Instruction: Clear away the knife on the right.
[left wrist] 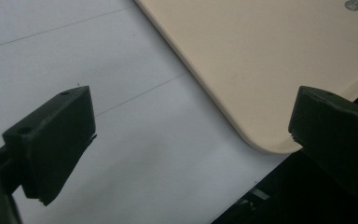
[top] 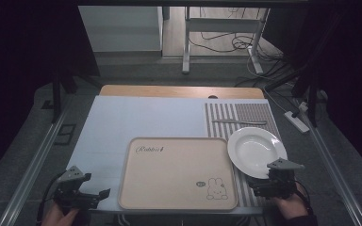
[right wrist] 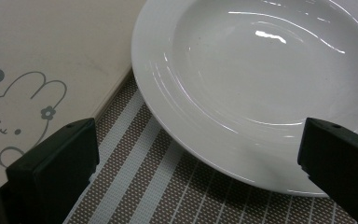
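- A beige tray (top: pixel 174 172) lies in the lower middle of the high view, on a pale sheet (top: pixel 136 117) that covers most of the table; a rabbit drawing (top: pixel 217 188) sits in its lower right corner and cursive lettering near its upper left.
- A white plate (top: pixel 256 151) rests right of the tray on a striped placemat (top: pixel 242 115), its rim just beside the tray's right edge.
- A knife (top: pixel 239 122) lies flat on the placemat, above the plate and apart from it.
- The left gripper (top: pixel 94 195) sits at the lower left of the high view, held in a hand (top: pixel 59 216), just left of the tray's lower left corner; its jaws are spread wide with nothing between them.
- In the left gripper view the tray's rounded corner (left wrist: pixel 265 140) fills the upper right, with the pale sheet to its left.
- The right gripper (top: pixel 264 184) sits at the lower right, by the plate's near rim; its jaws are spread apart and empty.
- In the right gripper view the plate (right wrist: pixel 261 93) fills the upper right, the rabbit the left edge.
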`<state>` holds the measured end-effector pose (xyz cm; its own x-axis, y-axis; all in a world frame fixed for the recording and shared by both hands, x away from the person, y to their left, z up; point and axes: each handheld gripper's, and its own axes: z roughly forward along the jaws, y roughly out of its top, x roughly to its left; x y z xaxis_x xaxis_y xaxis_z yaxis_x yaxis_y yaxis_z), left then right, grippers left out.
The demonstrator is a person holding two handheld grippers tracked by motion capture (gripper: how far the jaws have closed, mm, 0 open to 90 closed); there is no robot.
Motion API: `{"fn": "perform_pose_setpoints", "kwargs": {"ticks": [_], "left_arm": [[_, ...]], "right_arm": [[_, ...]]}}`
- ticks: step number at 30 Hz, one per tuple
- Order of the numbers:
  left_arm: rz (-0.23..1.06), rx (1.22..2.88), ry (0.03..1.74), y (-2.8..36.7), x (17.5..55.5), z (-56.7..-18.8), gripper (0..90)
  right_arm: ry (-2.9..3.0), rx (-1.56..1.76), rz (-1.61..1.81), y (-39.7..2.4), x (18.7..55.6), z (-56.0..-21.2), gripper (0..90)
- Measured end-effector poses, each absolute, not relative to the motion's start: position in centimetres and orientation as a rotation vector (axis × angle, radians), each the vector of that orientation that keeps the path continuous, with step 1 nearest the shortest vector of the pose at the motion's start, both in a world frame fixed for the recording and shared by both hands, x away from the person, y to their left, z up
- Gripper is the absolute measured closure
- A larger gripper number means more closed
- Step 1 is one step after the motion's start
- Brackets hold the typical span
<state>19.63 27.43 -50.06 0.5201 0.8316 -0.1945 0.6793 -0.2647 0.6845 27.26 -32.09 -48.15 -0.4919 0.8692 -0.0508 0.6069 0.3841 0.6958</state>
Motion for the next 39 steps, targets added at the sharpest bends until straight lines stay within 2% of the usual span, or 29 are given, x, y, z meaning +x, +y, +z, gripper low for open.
{"fn": "perform_pose_setpoints", "kwargs": {"ticks": [39], "left_arm": [[0.261,2.029,1.235,27.3,19.7,-50.1,1.4]], "right_arm": [[2.253,1.192,1.016,-29.9,29.4,-47.2,0.0]]}}
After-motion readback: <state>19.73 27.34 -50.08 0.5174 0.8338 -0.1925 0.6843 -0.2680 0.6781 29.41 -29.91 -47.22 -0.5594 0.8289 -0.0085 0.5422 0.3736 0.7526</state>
